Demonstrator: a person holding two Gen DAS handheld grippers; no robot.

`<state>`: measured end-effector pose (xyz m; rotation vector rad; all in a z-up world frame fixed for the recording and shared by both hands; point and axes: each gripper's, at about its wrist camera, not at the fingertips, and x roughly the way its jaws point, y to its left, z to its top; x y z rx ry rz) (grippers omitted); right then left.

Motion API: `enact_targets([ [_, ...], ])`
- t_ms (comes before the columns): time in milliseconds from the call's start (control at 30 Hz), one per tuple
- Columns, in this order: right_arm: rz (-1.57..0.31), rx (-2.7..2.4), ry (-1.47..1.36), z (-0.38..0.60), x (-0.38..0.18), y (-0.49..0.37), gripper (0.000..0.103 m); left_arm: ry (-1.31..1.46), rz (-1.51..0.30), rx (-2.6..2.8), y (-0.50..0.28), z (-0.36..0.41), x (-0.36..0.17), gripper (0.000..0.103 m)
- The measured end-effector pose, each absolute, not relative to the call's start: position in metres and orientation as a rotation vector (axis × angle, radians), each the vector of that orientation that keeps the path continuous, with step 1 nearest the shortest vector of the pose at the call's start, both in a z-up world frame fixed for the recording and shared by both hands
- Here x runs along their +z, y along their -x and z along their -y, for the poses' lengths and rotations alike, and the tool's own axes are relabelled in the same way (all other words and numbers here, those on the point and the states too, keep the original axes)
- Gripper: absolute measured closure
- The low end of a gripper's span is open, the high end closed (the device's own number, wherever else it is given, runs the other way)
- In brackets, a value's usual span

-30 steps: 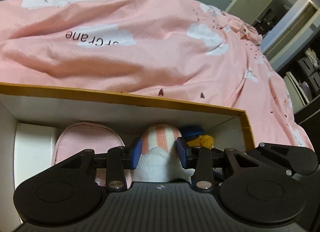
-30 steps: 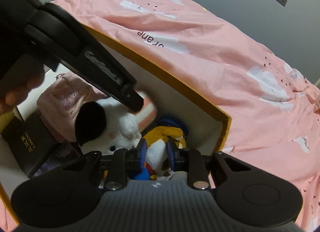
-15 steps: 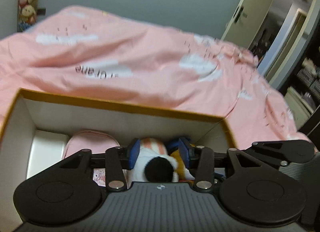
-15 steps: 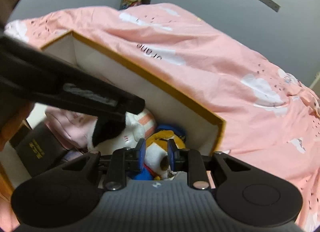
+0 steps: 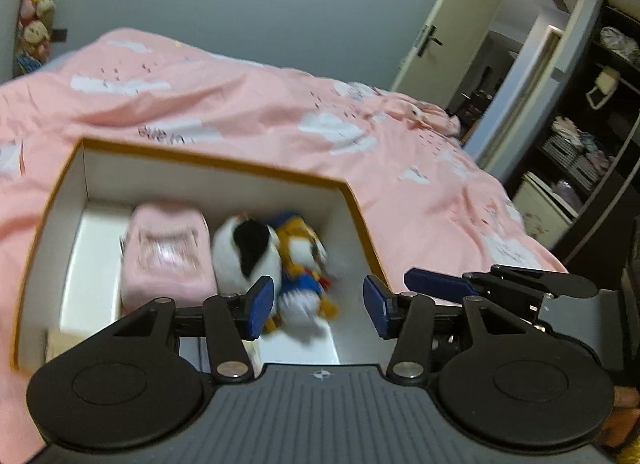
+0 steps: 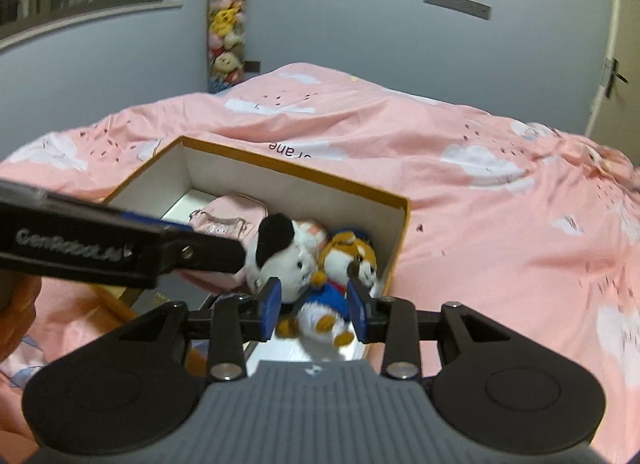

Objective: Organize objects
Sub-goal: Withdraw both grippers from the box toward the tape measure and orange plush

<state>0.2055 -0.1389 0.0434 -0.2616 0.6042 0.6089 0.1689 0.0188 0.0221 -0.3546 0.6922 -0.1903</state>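
Observation:
An orange-rimmed cardboard box (image 5: 208, 161) (image 6: 296, 179) lies on the pink bed. Inside it, side by side, are a pink pouch (image 5: 164, 252) (image 6: 228, 215), a white plush with a black ear (image 5: 248, 252) (image 6: 284, 260) and an orange plush in blue clothes (image 5: 304, 264) (image 6: 344, 264). My left gripper (image 5: 318, 304) hovers above the box's near end, its jaws opening, the pads touching nothing. My right gripper (image 6: 314, 308) hangs over the orange plush, which shows between its pads without being pressed; its jaws are opening too. In the right wrist view the left gripper (image 6: 120, 252) crosses the left side.
A dark book (image 6: 168, 296) lies at the box's near end. The pink duvet (image 6: 480, 223) spreads all around the box. A column of plush toys (image 6: 226, 35) hangs in the far corner. A door (image 5: 440, 35) and dark shelves (image 5: 580, 143) stand right of the bed. A hand (image 6: 16, 304) holds the left gripper.
Both grippers have pulled back and up out of the box. The left has let go of the white plush, the right of the orange plush; both jaws stand wider.

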Motion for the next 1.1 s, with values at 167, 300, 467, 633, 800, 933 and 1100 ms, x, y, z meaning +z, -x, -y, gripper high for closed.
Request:
enact_targets([
  [167, -0.649, 0.563, 0.172, 0.162, 0.03, -0.178, 0.064, 0.375, -0.761, -0.218, -0.144, -0.018, 0.002, 0.046],
  [300, -0.723, 0.541, 0.13, 0.173, 0.009, -0.164, 0.064, 0.396, -0.809, -0.217, -0.13, -0.02, -0.017, 0.046],
  [467, -0.791, 0.511, 0.101, 0.179, -0.014, -0.155, 0.064, 0.417, -0.883, -0.2, -0.116, -0.023, -0.042, 0.046],
  [633, -0.83, 0.489, 0.107, 0.181, -0.032, -0.153, 0.065, 0.446, -0.922, -0.19, -0.108, -0.026, -0.061, 0.046],
  [800, -0.847, 0.488, 0.121, 0.178, -0.043, -0.152, 0.065, 0.457, -0.935, -0.202, -0.106, -0.025, -0.072, 0.047],
  [933, -0.849, 0.473, 0.147, 0.176, -0.048, -0.151, 0.066, 0.464, -0.948, -0.228, -0.106, -0.022, -0.078, 0.047],
  [1100, -0.861, 0.459, 0.145, 0.178, -0.052, -0.154, 0.066, 0.447, -0.973, -0.258, -0.11, -0.013, -0.084, 0.046],
])
